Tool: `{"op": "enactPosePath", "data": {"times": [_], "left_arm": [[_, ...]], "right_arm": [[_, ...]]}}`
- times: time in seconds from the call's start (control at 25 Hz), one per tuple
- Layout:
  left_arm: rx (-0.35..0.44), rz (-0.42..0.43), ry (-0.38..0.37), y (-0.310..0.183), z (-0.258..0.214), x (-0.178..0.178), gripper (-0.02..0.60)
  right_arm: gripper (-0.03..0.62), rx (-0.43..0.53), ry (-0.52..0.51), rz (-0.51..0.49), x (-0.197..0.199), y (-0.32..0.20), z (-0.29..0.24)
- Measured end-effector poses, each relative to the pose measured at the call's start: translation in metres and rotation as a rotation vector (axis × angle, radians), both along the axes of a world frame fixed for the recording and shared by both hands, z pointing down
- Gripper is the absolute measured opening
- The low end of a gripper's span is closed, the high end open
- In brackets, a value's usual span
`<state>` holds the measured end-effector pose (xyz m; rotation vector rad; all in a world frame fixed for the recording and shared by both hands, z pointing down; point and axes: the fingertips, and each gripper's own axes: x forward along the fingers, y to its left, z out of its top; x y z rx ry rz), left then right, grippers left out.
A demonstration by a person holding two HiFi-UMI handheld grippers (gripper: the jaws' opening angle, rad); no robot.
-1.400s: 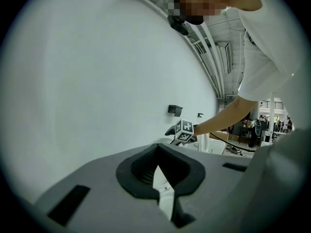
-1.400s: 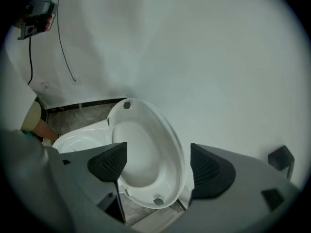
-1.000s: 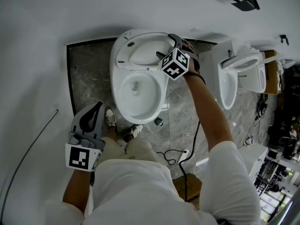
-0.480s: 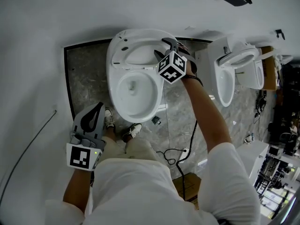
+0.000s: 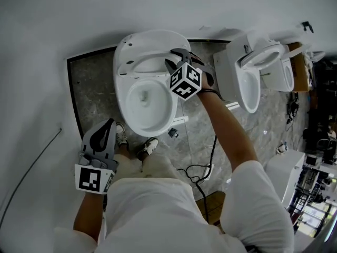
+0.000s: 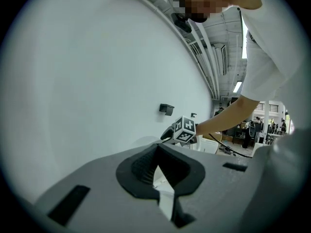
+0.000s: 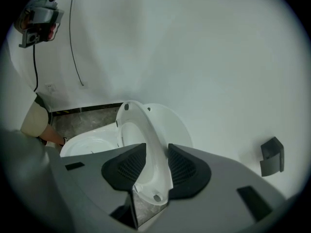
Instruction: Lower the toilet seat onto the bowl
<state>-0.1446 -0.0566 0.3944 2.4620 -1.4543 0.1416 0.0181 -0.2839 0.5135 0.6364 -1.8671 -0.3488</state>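
Note:
The white toilet seat [image 5: 138, 63] stands raised, tilted up near the lid [image 5: 152, 40] above the open bowl [image 5: 147, 103]. My right gripper [image 5: 171, 62] is at the seat's right rim. In the right gripper view its jaws are closing, and the seat's rim [image 7: 146, 130] runs between the two dark pads [image 7: 127, 168], which touch it on both sides. The lid [image 7: 172, 123] stands behind the seat and the bowl [image 7: 90, 144] lies lower left. My left gripper [image 5: 104, 130] hangs low beside the person's leg, away from the toilet, shut and holding nothing [image 6: 158, 168].
A second toilet [image 5: 254, 78] stands to the right. The person's shoes [image 5: 124, 134] rest on the dark stone floor [image 5: 92, 86] before the bowl, and a black cable [image 5: 202, 170] trails there. A white wall is behind, with a black box [image 7: 272, 161] mounted on it.
My right gripper's fingers have narrowed onto the seat's right rim. The whole scene has slid left and up in the head view. The left gripper has stayed low.

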Motion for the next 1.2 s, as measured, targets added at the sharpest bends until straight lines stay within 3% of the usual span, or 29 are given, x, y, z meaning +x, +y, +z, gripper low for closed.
{"op": "enactPosePath", "data": {"times": [0.4, 0.84, 1.2], "left_arm": [[0.008, 0.02, -0.007, 0.012, -0.007, 0.024, 0.005], [0.001, 0.023, -0.004, 0.023, -0.009, 0.048, 0.005], [-0.017, 0.012, -0.025, 0.027, 0.0, 0.059, 0.005]], "right_arm": [[0.055, -0.063, -0.016, -0.013, 0.011, 0.034, -0.008], [0.052, -0.143, -0.015, -0.08, 0.019, 0.082, -0.001], [0.054, -0.253, -0.121, -0.062, 0.028, 0.142, 0.015]]}}
